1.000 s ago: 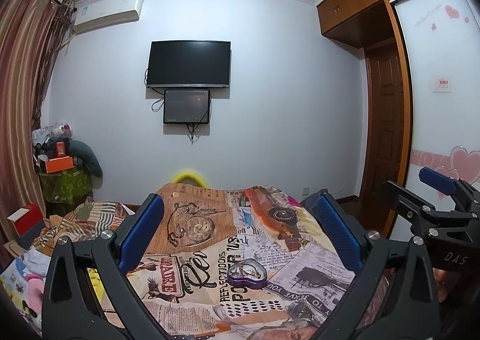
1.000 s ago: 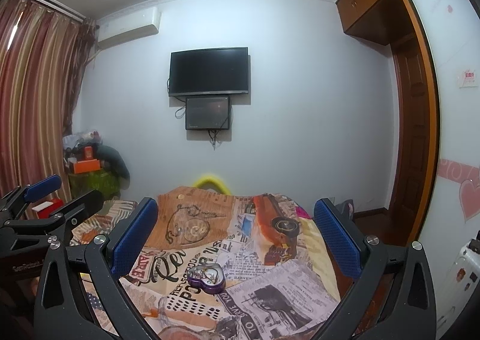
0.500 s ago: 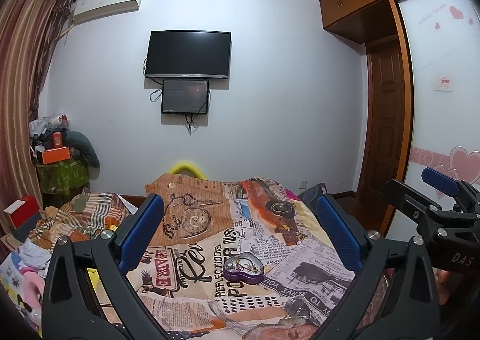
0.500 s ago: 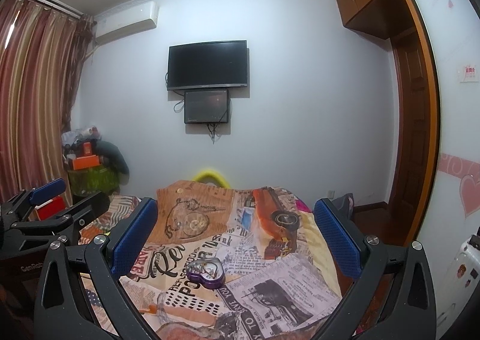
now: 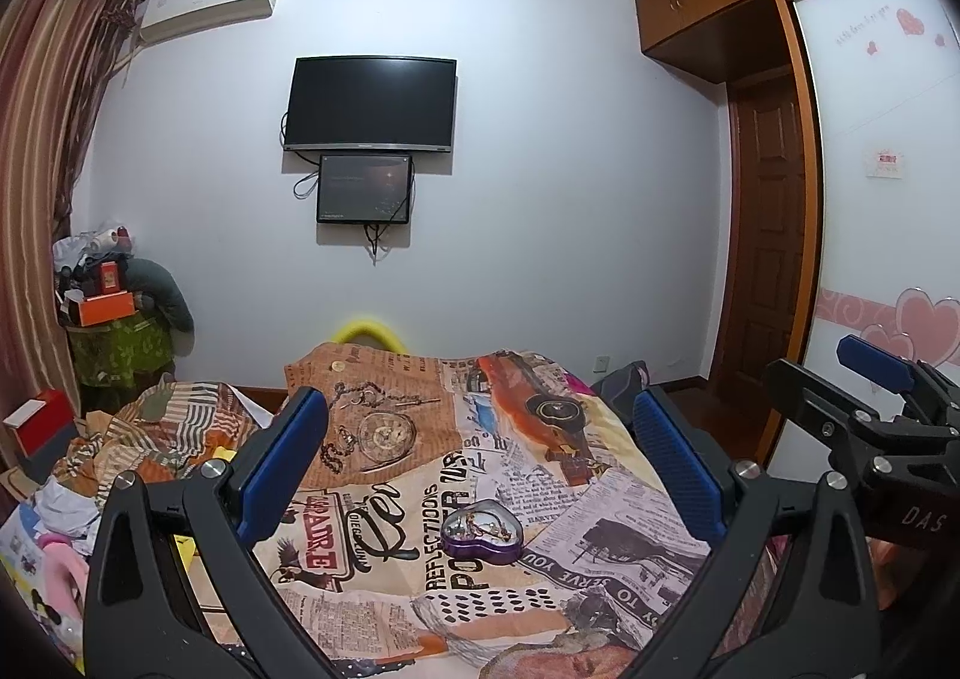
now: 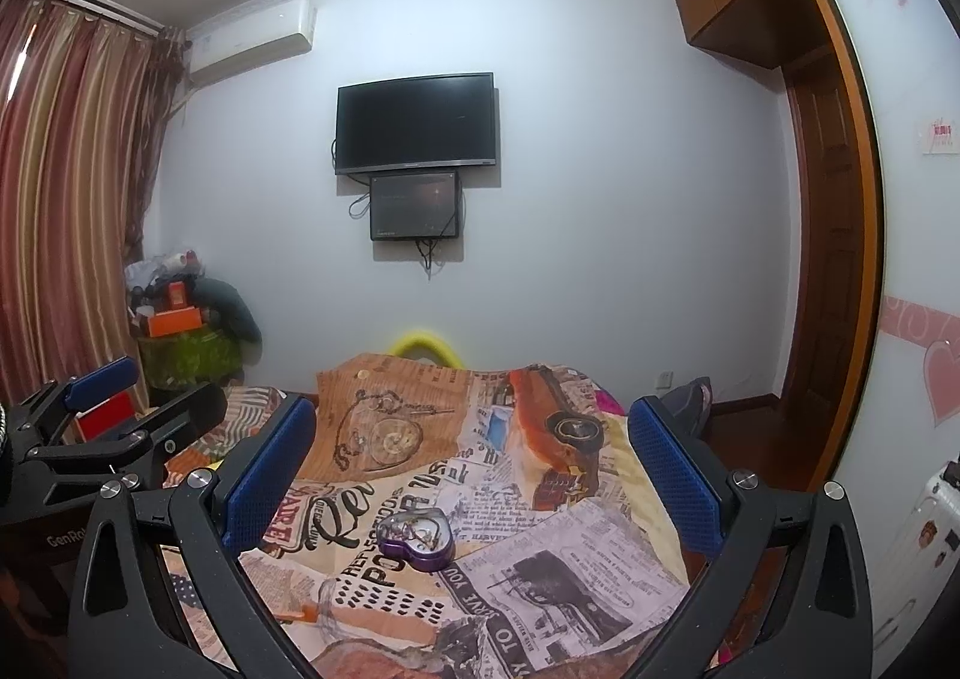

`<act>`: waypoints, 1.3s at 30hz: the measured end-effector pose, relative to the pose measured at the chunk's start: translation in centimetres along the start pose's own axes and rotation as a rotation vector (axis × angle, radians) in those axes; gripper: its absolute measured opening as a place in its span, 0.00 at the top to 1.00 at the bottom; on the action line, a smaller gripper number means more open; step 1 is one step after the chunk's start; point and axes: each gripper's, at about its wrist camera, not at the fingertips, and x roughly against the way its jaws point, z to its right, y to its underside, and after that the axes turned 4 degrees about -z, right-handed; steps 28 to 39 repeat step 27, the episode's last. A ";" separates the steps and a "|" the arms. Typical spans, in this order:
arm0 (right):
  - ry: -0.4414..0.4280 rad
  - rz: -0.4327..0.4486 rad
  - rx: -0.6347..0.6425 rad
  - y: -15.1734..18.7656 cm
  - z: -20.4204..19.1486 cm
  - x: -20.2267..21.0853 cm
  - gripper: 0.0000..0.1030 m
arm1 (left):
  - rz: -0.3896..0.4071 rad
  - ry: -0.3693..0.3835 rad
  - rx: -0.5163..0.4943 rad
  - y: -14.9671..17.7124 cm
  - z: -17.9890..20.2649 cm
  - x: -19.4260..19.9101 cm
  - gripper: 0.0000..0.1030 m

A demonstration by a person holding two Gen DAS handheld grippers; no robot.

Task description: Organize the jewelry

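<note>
— Where do the two cameras look from?
— Both ride above the near end of the bed (image 5: pixel 540 499), facing its far edge and the wall television (image 5: pixel 371 104).
— Shared ground?
— The heart-shaped tin (image 6: pixel 417 538) mid-bed, nearby in both; the right view sits rightward.

Place: a bedroom in a home.
Bed (image 5: pixel 420 505): near, under a newspaper-print cover.
Television (image 5: pixel 371 104): dark, mounted on the far white wall, with a smaller screen (image 5: pixel 365 189) just below it.
Air conditioner (image 5: pixel 207 4): high on the far wall, left.
Curtains (image 6: pixel 66 187): striped, along the left side.
Wardrobe (image 5: pixel 870 187): right, a wooden frame and a white sliding door with pink hearts.
Wooden door (image 5: pixel 768 259): far right corner.
Clutter (image 5: pixel 114 319): piled boxes and cloth, far left corner.
</note>
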 end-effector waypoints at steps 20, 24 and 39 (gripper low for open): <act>-0.002 -0.003 -0.003 0.0 0.0 -0.2 0.00 | -0.009 0.023 0.011 0.1 -0.3 -0.3 0.01; 0.001 -0.014 -0.010 0.0 0.1 -0.4 0.00 | -0.015 0.027 0.015 0.3 -0.5 -0.6 0.01; 0.002 -0.020 -0.015 0.0 0.1 -0.7 0.00 | -0.023 0.026 0.015 0.4 -0.6 -1.1 0.01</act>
